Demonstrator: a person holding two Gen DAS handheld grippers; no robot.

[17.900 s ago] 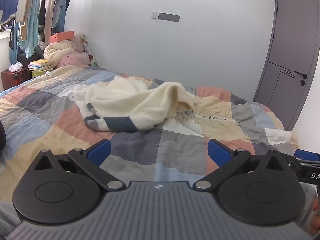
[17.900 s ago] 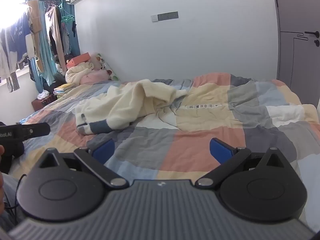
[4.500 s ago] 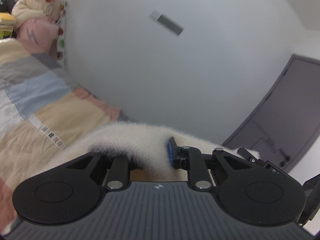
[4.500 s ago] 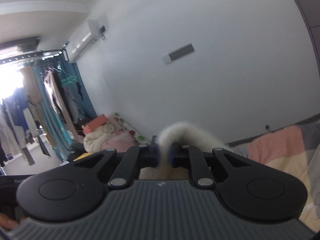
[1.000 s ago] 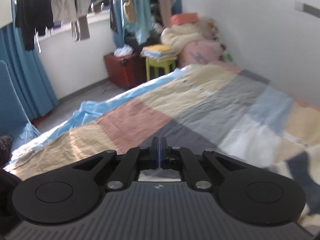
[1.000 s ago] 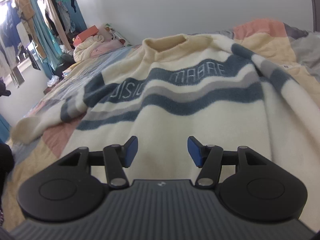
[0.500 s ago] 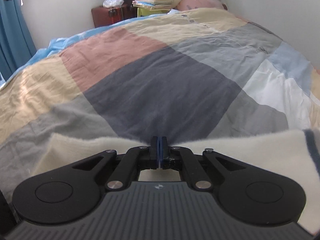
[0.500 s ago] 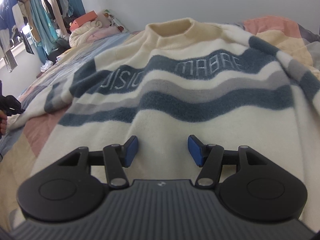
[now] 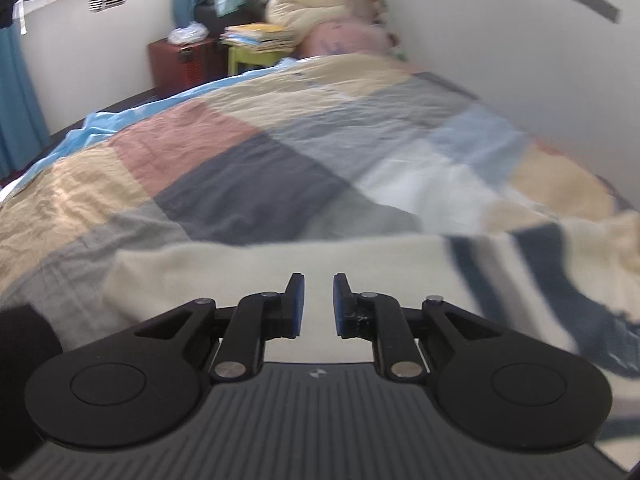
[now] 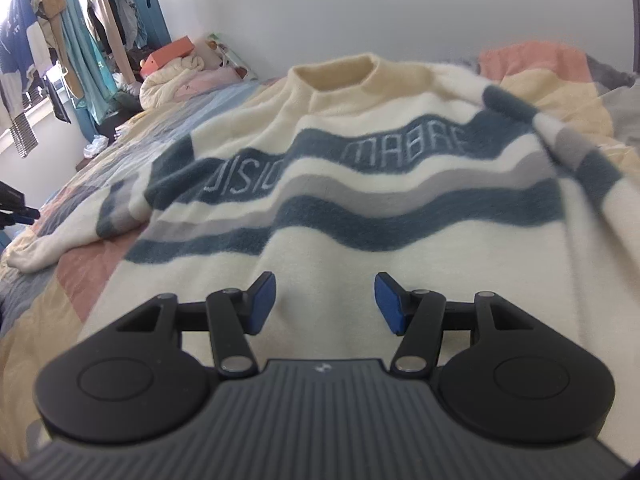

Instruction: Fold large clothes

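Here the left gripper (image 9: 318,304) has its blue pads a little apart, and the jaws are opening at this moment. Nothing is between them; the cream fabric of the sweater (image 9: 360,264) lies just under and ahead of the tips, and I cannot tell if the pads touch it. In this view the sweater's sleeve runs from the centre toward 3 o'clock, where dark blue and grey stripes show.

The right gripper (image 10: 326,306) stands about half open, with its pads well apart and holding nothing. It hovers over the lower body of the sweater (image 10: 360,240), which is spread flat, front side up, on the patchwork quilt (image 10: 80,264). The collar is at 12 o'clock from the claw, the wavy blue and grey bands with letters are between collar and claw. One sleeve goes out to 9 o'clock and its cuff rests on the quilt; the other sleeve lies folded over the body's edge at 2 o'clock.

Around: at 11 o'clock in the right view there are hanging clothes (image 10: 60,40) and a pile of bedding (image 10: 176,76) with an orange box (image 10: 168,54) on top. In the left view a red chest (image 9: 184,60) and a green stool (image 9: 256,56) with a stack of papers stand at 11 o'clock beyond the bed. The way ahead of both claws is free.
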